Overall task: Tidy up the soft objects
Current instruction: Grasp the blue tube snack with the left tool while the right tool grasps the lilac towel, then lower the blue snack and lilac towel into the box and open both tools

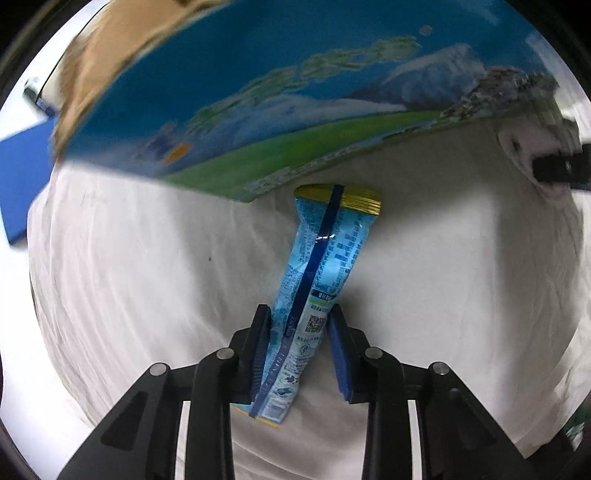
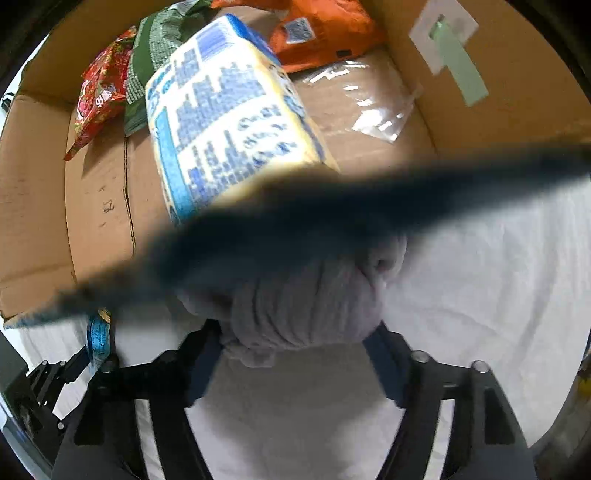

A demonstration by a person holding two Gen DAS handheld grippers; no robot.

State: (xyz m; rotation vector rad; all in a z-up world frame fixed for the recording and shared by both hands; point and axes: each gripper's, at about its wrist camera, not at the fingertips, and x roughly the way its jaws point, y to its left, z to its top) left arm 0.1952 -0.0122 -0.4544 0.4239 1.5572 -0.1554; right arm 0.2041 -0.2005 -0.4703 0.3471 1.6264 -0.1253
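My left gripper (image 1: 300,325) is shut on a long light-blue snack packet (image 1: 325,258) with a gold end, held over the white cloth (image 1: 129,277) near the blue printed wall of a cardboard box (image 1: 280,92). My right gripper (image 2: 295,339) is shut on a bunched grey-white soft cloth bundle (image 2: 306,302), held at the open box's rim (image 2: 498,110). In the box lie a blue-and-white soft pack (image 2: 229,122), a red packet (image 2: 99,96), a green packet (image 2: 155,55), an orange packet (image 2: 325,29) and a clear plastic bag (image 2: 373,107). The right gripper also shows at the left wrist view's right edge (image 1: 554,170).
A dark blurred strap (image 2: 332,221) crosses the right wrist view in front of the box. A blue flat object (image 1: 18,177) lies at the far left on the table. The left gripper and its blue packet (image 2: 98,339) show at the lower left of the right wrist view.
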